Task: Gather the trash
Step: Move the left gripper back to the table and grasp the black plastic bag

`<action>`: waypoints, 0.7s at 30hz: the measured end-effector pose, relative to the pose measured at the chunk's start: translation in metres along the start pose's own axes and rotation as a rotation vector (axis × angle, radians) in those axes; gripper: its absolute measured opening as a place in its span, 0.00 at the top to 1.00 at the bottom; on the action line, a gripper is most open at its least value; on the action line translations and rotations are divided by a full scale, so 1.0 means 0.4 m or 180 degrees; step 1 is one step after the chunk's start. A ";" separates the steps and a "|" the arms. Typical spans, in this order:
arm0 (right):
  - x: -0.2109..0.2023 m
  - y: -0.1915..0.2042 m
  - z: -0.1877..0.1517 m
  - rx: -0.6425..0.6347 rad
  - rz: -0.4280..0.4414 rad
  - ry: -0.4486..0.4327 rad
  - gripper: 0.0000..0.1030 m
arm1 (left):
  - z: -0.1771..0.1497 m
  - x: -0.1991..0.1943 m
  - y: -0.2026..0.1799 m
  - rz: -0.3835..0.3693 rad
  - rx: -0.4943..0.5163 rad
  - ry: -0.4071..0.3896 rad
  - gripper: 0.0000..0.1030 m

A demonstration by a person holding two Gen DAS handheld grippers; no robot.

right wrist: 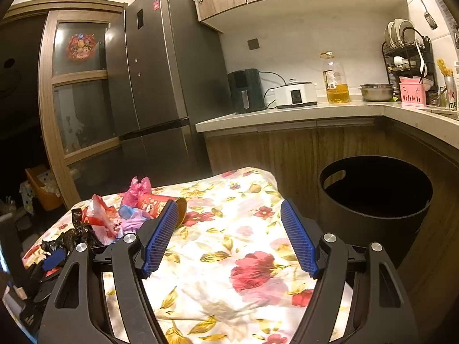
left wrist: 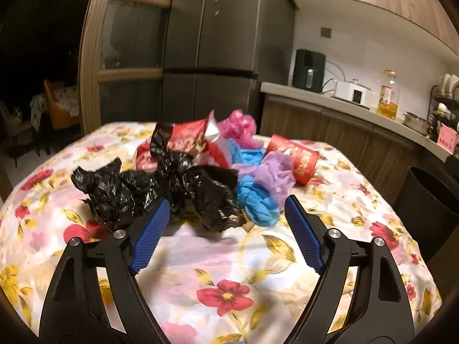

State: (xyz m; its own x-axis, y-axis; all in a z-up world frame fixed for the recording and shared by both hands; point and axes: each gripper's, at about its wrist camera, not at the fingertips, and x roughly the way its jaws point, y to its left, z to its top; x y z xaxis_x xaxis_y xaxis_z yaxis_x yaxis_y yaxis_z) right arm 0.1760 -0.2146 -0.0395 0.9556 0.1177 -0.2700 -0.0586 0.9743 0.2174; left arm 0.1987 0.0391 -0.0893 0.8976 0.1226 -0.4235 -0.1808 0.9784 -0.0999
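Observation:
A pile of trash lies on the flowered tablecloth [left wrist: 200,258]: crumpled black bags [left wrist: 200,189], a blue bag [left wrist: 258,200], a purple bag [left wrist: 275,175], a pink bag [left wrist: 238,126], red wrappers [left wrist: 186,140] and a red paper cup [left wrist: 298,160] on its side. My left gripper [left wrist: 226,209] is open, its tips right at the near edge of the black bags. My right gripper [right wrist: 229,215] is open and empty above the cloth, to the right of the pile [right wrist: 114,218]. The red cup [right wrist: 160,203] lies just past its left fingertip. A black bin [right wrist: 375,200] stands beside the table at the right.
The bin also shows at the right edge of the left wrist view [left wrist: 430,209]. Behind the table are a grey fridge [right wrist: 160,71] and a counter [right wrist: 287,114] with an air fryer, a white cooker, an oil bottle, a steel bowl and a dish rack.

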 end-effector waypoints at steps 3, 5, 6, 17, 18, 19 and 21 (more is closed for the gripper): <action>0.012 0.016 -0.004 -0.0001 0.0050 0.0017 0.29 | 0.008 0.036 -0.001 0.0050 0.0001 0.0123 0.34; 0.025 0.035 -0.008 -0.0024 0.0095 0.0036 0.29 | 0.010 0.058 0.001 0.0066 -0.0002 0.0203 0.40; 0.031 0.043 -0.011 -0.0030 0.0116 0.0047 0.29 | 0.008 0.066 0.003 0.0073 -0.0009 0.0239 0.47; 0.124 0.179 -0.063 -0.0261 0.0348 0.0232 0.29 | -0.004 0.110 0.074 -0.0235 -0.0432 0.0479 0.92; 0.138 0.195 -0.070 -0.0282 0.0369 0.0263 0.29 | -0.003 0.103 0.076 -0.0266 -0.0435 0.0446 0.93; 0.146 0.203 -0.075 -0.0296 0.0375 0.0278 0.29 | -0.001 0.089 0.077 -0.0312 -0.0422 0.0395 0.94; 0.166 0.225 -0.086 -0.0329 0.0401 0.0315 0.31 | 0.002 0.063 0.080 -0.0365 -0.0410 0.0295 0.94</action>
State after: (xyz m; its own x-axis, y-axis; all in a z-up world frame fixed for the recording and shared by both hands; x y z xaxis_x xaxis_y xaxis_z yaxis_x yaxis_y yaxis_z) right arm 0.2245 -0.1125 -0.0700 0.9061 0.2534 -0.3388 -0.2103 0.9646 0.1590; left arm 0.2159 0.0735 -0.1025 0.8755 -0.0103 -0.4831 -0.1346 0.9550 -0.2642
